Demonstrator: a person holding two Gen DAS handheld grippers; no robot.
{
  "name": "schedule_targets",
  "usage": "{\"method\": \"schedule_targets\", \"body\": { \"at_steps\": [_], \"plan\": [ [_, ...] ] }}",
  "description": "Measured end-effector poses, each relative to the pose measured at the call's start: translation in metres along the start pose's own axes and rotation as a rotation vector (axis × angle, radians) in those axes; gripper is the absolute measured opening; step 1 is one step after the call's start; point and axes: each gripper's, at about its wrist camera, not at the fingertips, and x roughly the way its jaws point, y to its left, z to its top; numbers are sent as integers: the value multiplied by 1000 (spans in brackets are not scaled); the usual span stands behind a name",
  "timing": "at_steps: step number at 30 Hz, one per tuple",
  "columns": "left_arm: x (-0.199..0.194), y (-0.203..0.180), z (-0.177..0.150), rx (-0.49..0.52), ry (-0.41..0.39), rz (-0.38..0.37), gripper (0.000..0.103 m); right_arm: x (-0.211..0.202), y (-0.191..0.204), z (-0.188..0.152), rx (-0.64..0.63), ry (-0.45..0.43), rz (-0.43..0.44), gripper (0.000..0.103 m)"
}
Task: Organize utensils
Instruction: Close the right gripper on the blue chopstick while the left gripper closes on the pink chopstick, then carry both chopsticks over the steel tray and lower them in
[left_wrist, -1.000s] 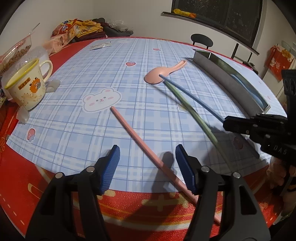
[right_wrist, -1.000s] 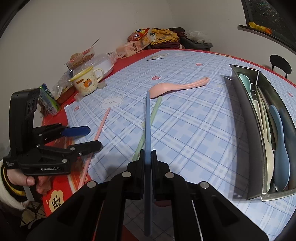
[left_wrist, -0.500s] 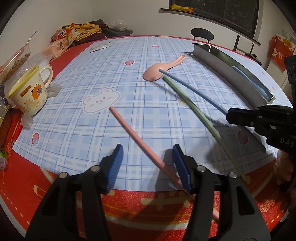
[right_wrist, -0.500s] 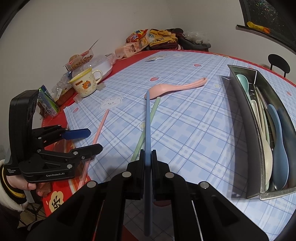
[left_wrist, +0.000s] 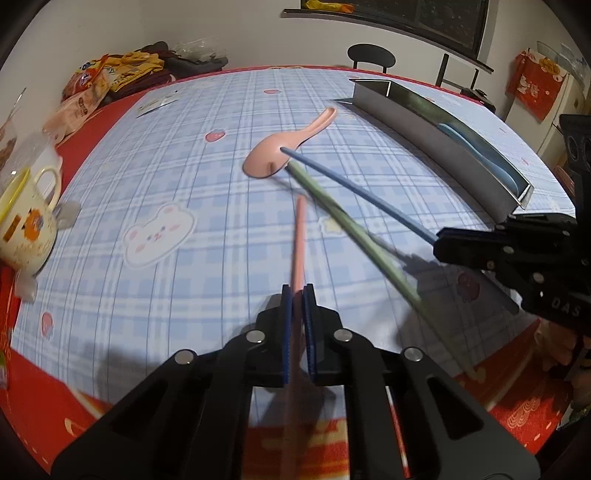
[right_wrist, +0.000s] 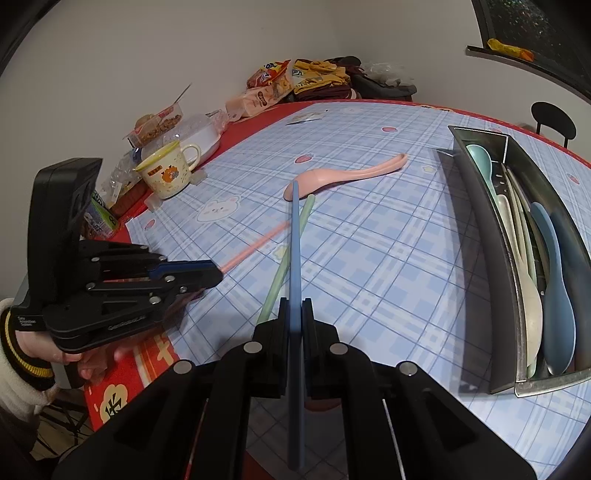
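Note:
My left gripper (left_wrist: 297, 291) is shut on a pink chopstick (left_wrist: 298, 236), which points forward just above the checked tablecloth; it also shows in the right wrist view (right_wrist: 255, 245). My right gripper (right_wrist: 295, 306) is shut on a blue chopstick (right_wrist: 295, 240) whose tip reaches the pink spoon (right_wrist: 343, 175). A green chopstick (right_wrist: 286, 258) lies on the cloth under the blue one. The metal utensil tray (right_wrist: 476, 206) at the right holds several spoons and chopsticks. In the left wrist view the right gripper (left_wrist: 443, 240) holds the blue chopstick (left_wrist: 354, 192) beside the green one (left_wrist: 343, 218).
A yellow-rimmed mug (right_wrist: 168, 173) stands at the left table edge beside plastic food containers (right_wrist: 192, 133). Snack packets (right_wrist: 269, 88) and dark cloth lie at the far edge. A black chair (left_wrist: 371, 55) stands beyond the table. The red table rim (left_wrist: 48, 398) runs close below my grippers.
My left gripper has shut on the pink chopstick, and the chopstick has swung from diagonal to pointing straight forward. The right gripper holds the blue chopstick as before, slightly raised.

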Motion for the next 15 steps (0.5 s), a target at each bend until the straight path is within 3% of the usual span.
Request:
{"method": "schedule_targets", "body": {
  "at_steps": [11,15],
  "plan": [
    [-12,-5,-18,40,2,31,15,-1,-2,-1,11,-2,8,7],
    [-16,-8,-27,53,-36,46,15,-1,-2,-1,7,-2,8,7]
  ]
}}
